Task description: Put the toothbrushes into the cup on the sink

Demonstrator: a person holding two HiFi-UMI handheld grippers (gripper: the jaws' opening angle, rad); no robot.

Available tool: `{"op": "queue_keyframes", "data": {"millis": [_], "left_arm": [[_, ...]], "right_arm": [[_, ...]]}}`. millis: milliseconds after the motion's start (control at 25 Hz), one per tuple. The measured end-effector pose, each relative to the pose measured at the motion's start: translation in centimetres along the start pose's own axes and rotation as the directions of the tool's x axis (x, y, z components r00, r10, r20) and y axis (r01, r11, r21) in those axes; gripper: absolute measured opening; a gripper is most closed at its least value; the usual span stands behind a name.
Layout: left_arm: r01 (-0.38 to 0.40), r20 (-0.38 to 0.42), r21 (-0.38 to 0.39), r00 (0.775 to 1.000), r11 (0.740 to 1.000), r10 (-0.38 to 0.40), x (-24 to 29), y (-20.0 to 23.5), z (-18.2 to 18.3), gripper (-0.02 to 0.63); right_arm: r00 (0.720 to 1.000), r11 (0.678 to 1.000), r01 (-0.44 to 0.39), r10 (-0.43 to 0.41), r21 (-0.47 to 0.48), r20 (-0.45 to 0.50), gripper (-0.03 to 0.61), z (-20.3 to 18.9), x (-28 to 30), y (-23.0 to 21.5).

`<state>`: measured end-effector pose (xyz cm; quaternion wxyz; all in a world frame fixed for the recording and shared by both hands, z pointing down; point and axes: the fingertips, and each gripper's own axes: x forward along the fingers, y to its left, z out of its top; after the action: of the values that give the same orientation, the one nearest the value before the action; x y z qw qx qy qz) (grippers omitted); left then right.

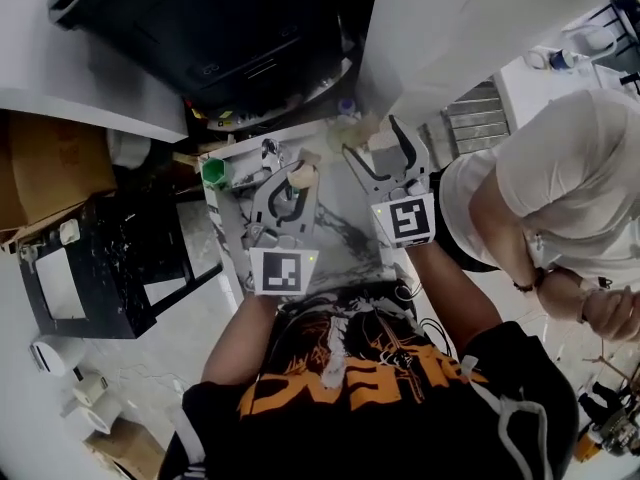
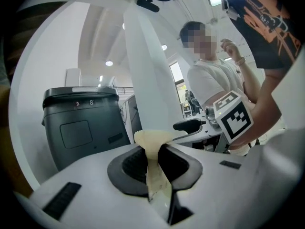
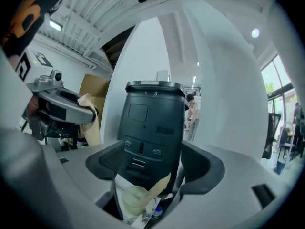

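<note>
My left gripper [image 1: 293, 176] is shut on a beige, paper-wrapped toothbrush [image 1: 303, 174], whose crumpled end sticks up between the pads [image 2: 151, 142]. It hangs above the marble sink counter [image 1: 345, 236]. To its right my right gripper [image 1: 370, 136] stands open with nothing between its fingers. In the right gripper view a pale green cup [image 3: 134, 199] sits low beneath the open jaws, with another beige wrapped toothbrush [image 3: 159, 186] leaning in it. The left gripper's own view [image 2: 152, 149] does not show the cup.
A tall black machine [image 3: 155, 123] stands behind the counter. A green object [image 1: 215, 171] is at the counter's left end. A small blue-capped bottle [image 3: 157, 213] is beside the cup. A person in white [image 1: 560, 188] stands at the right. A black rack [image 1: 110, 258] is at the left.
</note>
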<state>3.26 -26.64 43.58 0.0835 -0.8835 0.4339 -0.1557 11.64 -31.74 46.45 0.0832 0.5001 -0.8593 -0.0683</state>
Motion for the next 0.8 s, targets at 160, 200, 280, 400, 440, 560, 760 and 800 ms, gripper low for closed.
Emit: {"op": "queue_keyframes", "data": {"millis": [160,200,280,400,440,560,760,800], "left_arm": [[-0.031,0.077,-0.044,0.996,0.999,0.034,-3.1,0.5,2.8,0.075],[-0.038,0.093,-0.046,0.995,0.998,0.042,-3.9,0.6,3.5,0.075],[-0.055,0.111,-0.057,0.992,0.997,0.061,-5.4,0.9,4.6,0.075],[-0.071,0.131,-0.076,0.988,0.995,0.08,-8.1,1.1,6.0,0.075],[-0.074,0.142,-0.081,0.986,0.994,0.085,-9.0,1.1,6.4,0.075],[-0.081,0.152,-0.082,0.984,0.993,0.093,-11.5,1.2,6.8,0.075],[-0.085,0.144,-0.054,0.985,0.995,0.092,-14.9,1.0,6.9,0.075],[-0.084,0.144,-0.051,0.986,0.995,0.09,-15.4,0.9,6.9,0.075]], "right_arm": [[0.994,1.0,0.0,0.002,-0.014,0.109,0.354,6.7,-2.7,1.6],[0.99,1.0,0.004,-0.002,-0.014,0.141,0.338,8.3,-3.5,2.1],[0.983,1.0,0.004,-0.003,-0.004,0.184,0.325,11.1,-5.1,3.1],[0.976,0.999,-0.037,0.031,0.025,0.214,0.292,14.1,-7.3,5.5],[0.972,0.998,-0.059,0.05,0.031,0.228,0.254,15.0,-8.0,6.4],[0.959,0.992,-0.121,0.107,0.037,0.263,0.111,17.0,-9.6,9.3],[0.954,0.982,-0.18,0.159,0.064,0.254,0.014,17.5,-11.2,12.7],[0.953,0.98,-0.189,0.166,0.069,0.253,0.014,17.5,-11.4,13.2]]}}
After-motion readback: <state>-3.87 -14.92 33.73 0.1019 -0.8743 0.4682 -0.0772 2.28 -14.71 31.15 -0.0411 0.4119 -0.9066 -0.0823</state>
